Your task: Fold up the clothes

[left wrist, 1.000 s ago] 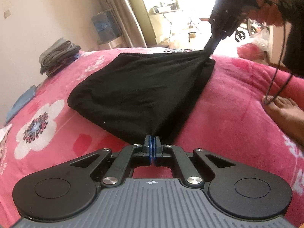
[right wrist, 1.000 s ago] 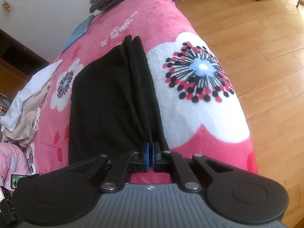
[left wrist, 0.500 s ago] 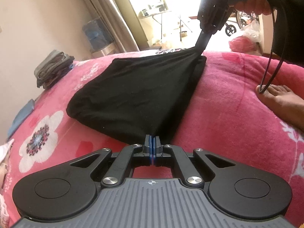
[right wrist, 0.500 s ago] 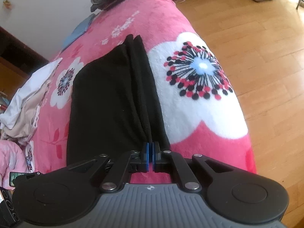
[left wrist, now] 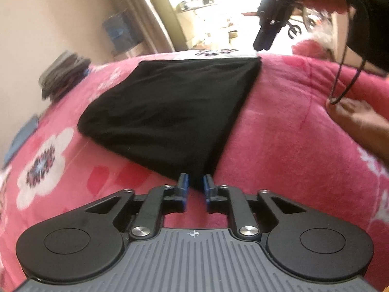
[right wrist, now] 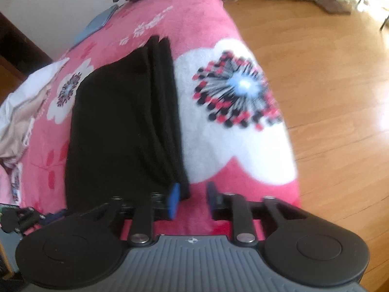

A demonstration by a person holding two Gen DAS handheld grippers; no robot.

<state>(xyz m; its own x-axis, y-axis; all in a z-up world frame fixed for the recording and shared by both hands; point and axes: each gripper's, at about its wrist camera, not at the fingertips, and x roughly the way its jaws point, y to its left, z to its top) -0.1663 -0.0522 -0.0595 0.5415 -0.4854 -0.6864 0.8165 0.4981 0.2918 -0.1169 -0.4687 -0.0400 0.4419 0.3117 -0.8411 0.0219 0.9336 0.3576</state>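
Observation:
A folded black garment (left wrist: 170, 112) lies flat on the pink flowered blanket (left wrist: 279, 133). My left gripper (left wrist: 195, 186) is at its near corner. Its jaws are opening, and the corner's tip lies loose in the gap between the blue pads. In the left wrist view my right gripper (left wrist: 265, 36) hangs just above the garment's far corner, clear of the cloth. In the right wrist view the garment (right wrist: 121, 133) shows layered folds along its right edge. There the right gripper (right wrist: 193, 194) has its jaws opening, and the garment's corner lies beside the left pad, not pinched.
A stack of folded grey clothes (left wrist: 63, 75) sits at the bed's far end, with a blue item (left wrist: 22, 136) near it. A white and beige clothing pile (right wrist: 22, 112) lies left of the garment. A person's foot (left wrist: 359, 121) and a cable (left wrist: 345, 82) are at the right. The bed's edge drops to the wooden floor (right wrist: 340, 85).
Both grippers were shut on the garment's corners and now stand apart. The cloth has dropped flat onto the blanket, and the right gripper has lifted off the far corner.

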